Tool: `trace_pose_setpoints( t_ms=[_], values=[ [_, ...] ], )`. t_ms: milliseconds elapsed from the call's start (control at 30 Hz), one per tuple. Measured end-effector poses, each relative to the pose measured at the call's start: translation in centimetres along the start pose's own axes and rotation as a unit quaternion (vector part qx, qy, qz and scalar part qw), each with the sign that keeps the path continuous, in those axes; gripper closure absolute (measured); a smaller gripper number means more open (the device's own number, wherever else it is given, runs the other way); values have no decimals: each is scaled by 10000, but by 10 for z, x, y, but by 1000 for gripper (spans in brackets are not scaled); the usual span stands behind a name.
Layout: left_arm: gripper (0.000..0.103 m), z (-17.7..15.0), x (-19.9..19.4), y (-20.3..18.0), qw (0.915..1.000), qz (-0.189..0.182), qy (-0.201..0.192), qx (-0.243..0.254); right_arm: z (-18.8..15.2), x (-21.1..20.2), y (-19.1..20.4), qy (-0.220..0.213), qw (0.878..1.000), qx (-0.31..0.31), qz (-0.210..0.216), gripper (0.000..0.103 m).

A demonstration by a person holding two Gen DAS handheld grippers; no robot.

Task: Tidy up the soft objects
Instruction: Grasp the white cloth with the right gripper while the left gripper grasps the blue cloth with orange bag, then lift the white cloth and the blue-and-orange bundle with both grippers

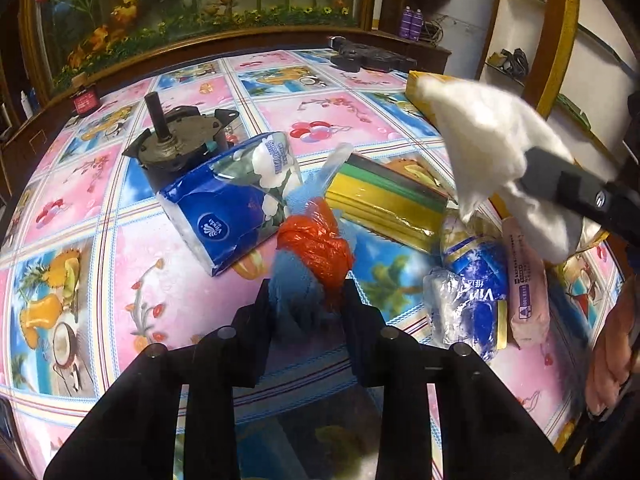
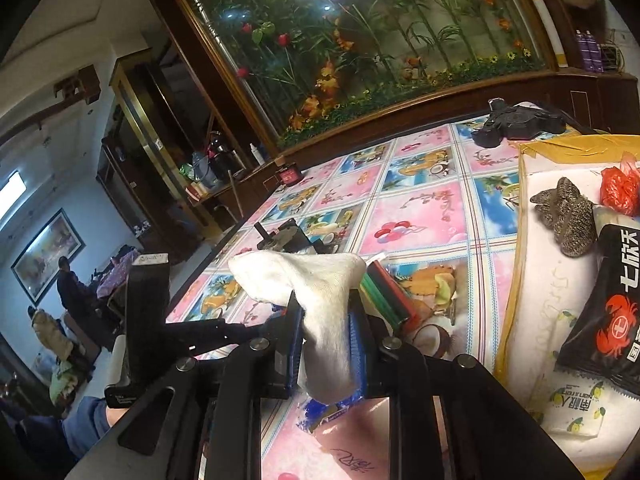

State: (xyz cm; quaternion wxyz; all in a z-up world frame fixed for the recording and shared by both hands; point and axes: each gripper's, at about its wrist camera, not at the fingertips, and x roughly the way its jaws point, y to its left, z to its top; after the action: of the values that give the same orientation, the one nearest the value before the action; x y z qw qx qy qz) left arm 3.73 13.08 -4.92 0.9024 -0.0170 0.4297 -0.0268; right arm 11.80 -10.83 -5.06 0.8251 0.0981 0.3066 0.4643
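Left gripper (image 1: 306,300) fingers clenched on a crumpled orange-red plastic bag with blue mesh or film around it (image 1: 316,244), lifted just above the bench (image 1: 160,280), a table under a glossy pink-and-blue fruit-print cloth; judged ready to carry.

Right gripper (image 2: 326,340) fingers pinched on a white knitted cotton sock (image 2: 304,280), gripped mid-length so toe and cuff flop to both sides, clear of the bench. Left view shows the same sock at upper right.

Container: shallow white tray with yellow taped rim (image 2: 516,240), right edge of bench. Inside: rolled grey speckled sock pair (image 2: 568,216), small red plastic bag (image 2: 620,188), black snack pouch with red crab print (image 2: 608,308), lemon-print tissue pack (image 2: 576,412). Likely drop spot, since soft stuff already sits there; right gripper is near it.

Still loose on bench: blue-and-white tissue pack, opened (image 1: 236,208), yellow-and-green sponge pack in film (image 1: 384,200), blue-white wrapped tissue roll (image 1: 476,280), pink tissue packet (image 1: 528,280). Grey metal motor with shaft (image 1: 172,144) touches the opened pack; hard, probably stays.
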Motion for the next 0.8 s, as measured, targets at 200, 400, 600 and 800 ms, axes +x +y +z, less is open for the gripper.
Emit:
trace_pose_setpoints(
  t_ms=[200, 400, 600, 800],
  values=[
    [77, 0, 0, -4, 9996, 85, 7, -258, -5, 4, 33, -41, 9925, -798, -926, 83],
    [77, 2, 4, -11, 9994, 295, 26, -202, -11, 18, 47, 196, 9832, -1141, -1410, 83],
    [76, 3, 5, -13, 9992, 376, 37, -163, -9, 27, 49, 437, 9826, -1033, -1483, 83],
    [77, 3, 1, -9, 9989, 400, -89, -246, -5, 25, 52, 386, 9828, -1020, -1490, 83]
  ],
)
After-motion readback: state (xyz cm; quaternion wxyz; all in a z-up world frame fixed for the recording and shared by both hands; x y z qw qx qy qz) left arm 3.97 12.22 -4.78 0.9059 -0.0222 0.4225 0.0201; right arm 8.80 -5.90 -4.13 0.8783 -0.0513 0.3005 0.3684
